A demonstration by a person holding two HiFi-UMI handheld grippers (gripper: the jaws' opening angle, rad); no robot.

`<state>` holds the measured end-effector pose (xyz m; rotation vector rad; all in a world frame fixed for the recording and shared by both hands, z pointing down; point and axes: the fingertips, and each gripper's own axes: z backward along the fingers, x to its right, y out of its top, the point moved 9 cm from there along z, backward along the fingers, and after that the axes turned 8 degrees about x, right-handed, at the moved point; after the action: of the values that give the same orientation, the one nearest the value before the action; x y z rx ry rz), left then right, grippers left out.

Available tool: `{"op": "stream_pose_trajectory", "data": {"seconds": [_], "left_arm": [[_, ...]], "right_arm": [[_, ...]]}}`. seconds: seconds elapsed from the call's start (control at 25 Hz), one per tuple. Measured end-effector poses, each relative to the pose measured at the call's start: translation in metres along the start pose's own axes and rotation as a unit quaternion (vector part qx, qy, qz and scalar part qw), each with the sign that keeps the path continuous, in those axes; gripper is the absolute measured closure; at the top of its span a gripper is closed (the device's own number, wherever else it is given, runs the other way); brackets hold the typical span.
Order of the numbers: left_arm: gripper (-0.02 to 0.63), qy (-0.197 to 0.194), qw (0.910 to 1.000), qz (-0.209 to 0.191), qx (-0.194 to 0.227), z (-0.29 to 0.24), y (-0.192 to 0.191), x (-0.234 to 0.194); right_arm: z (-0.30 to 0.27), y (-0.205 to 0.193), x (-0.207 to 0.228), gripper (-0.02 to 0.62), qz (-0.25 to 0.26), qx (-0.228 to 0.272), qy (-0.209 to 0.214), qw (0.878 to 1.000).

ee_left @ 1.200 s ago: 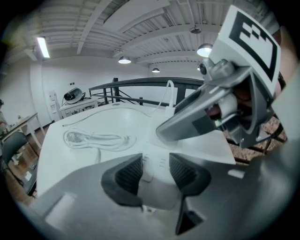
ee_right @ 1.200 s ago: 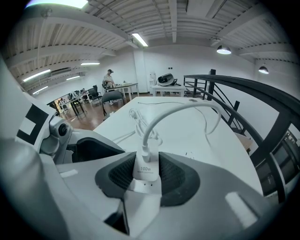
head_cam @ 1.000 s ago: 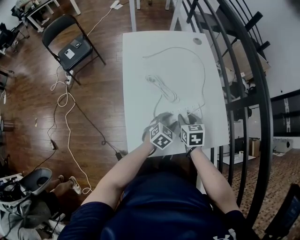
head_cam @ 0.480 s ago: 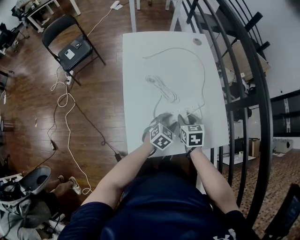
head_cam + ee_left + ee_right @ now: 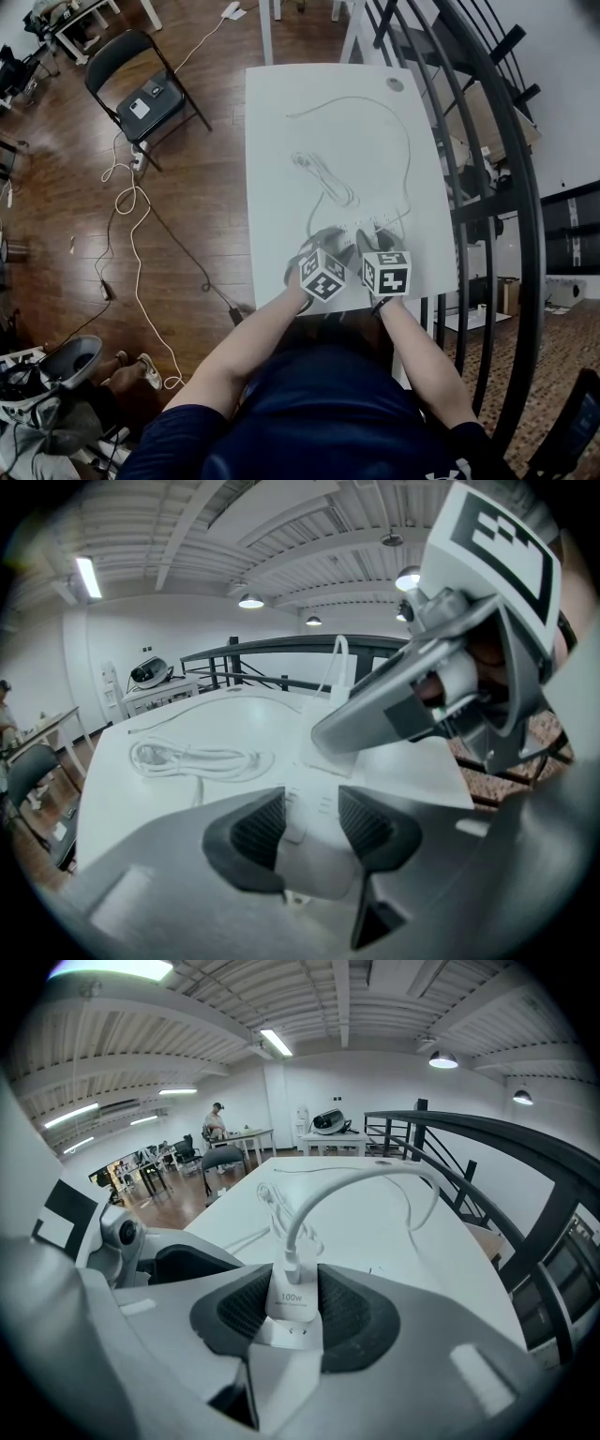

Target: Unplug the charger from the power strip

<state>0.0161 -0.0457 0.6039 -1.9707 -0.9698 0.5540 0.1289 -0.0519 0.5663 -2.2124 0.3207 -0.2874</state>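
We clamp the charger [image 5: 290,1296] by its flat sides in the right gripper [image 5: 293,1312]: light, stiff, slick plastic, probably snug. The left gripper [image 5: 310,832] pinches the light power strip [image 5: 317,794] at its near end.

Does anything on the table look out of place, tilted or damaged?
Nothing stands out. The left gripper clamps the power strip, the right gripper clamps the charger, which sits upright in the strip; its cable loops loosely over the table.

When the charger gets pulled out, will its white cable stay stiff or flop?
Probably flop: the cable bends in a loose arch from the charger. It looks thin and light, so it should just trail behind.
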Motion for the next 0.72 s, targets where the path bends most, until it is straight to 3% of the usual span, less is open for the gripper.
{"op": "stream_pose_trajectory", "data": {"seconds": [0.2, 0.4, 0.56, 0.72], "left_arm": [[0.425, 0.002, 1.0, -0.001, 0.002, -0.001, -0.001, -0.002], [0.43, -0.006, 0.9999, 0.006, 0.01, 0.003, 0.002, -0.005], [0.443, 0.016, 0.9981, 0.031, 0.05, 0.027, 0.009, -0.012], [0.443, 0.032, 0.9946, 0.067, 0.073, 0.054, 0.009, -0.011]], "right_arm": [[0.006, 0.01, 0.004, 0.454, -0.029, 0.024, 0.008, 0.999], [0.013, 0.015, 0.013, 0.453, -0.109, 0.036, 0.023, 0.993], [0.022, 0.017, 0.022, 0.453, -0.179, 0.05, 0.04, 0.982], [0.031, 0.008, 0.038, 0.453, -0.261, 0.064, 0.054, 0.962]]}}
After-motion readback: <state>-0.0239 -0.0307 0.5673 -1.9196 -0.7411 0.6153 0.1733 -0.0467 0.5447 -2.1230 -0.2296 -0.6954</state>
